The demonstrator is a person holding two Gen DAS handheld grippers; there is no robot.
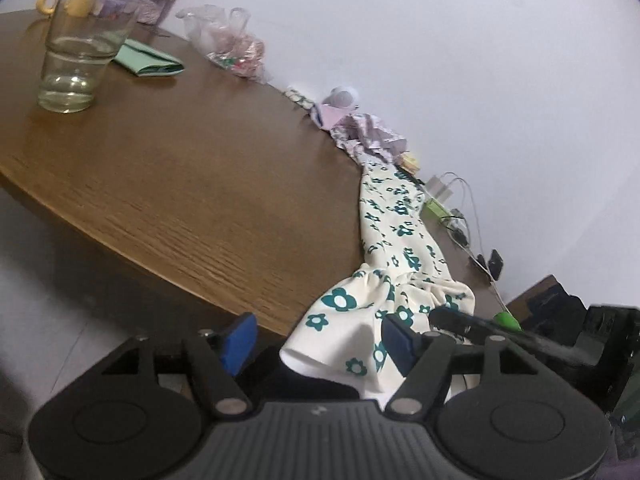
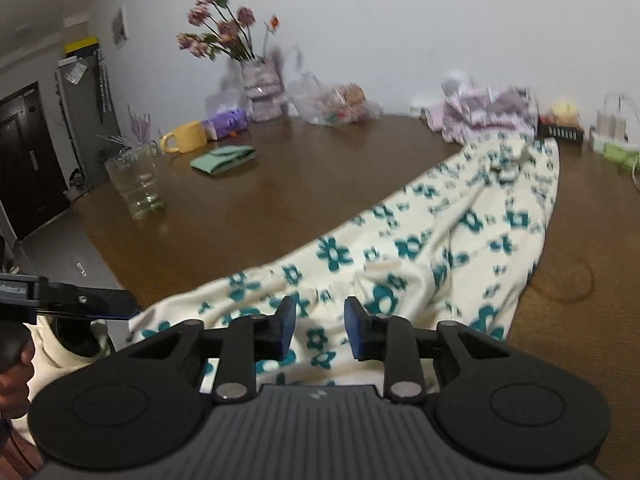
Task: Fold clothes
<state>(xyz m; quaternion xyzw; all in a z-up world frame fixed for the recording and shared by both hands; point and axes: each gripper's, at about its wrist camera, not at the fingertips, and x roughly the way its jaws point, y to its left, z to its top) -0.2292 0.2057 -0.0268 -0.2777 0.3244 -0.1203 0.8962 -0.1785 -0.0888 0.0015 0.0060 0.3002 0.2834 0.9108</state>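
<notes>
Two claws work on one garment, a cream cloth with teal flowers (image 2: pixel 440 240), which lies stretched across the brown wooden counter (image 1: pixel 180 184) from the far clutter to the near edge, where its gathered hem hangs over.

The left claw (image 1: pixel 316 344) stands wide open. Its blue pads (image 1: pixel 240 340) are on either side of the hanging hem, and I see no pad pressing on the cloth, so it holds nothing. The right claw (image 2: pixel 320 330) is partly open, with a gap between its pads; the cloth lies under and behind this gap, and the pads do not seem to pinch it, though the nearest fold is hidden by the fingers.

The step in hand is, I think, to take the near hem at two corners. To do it well, each claw should close on one single layer edge, not on a bunch of folds, and both should grip at the same height so the cloth lifts flat. The gathered seam near the hem is thicker and gives a safer hold.

The fabric looks thin, soft and limp, with many wrinkles. The counter has a visible grain and looks smooth, so the cloth may slide easily. A clear glass (image 1: pixel 80 48), with a little liquid, stands well apart to the left.
</notes>
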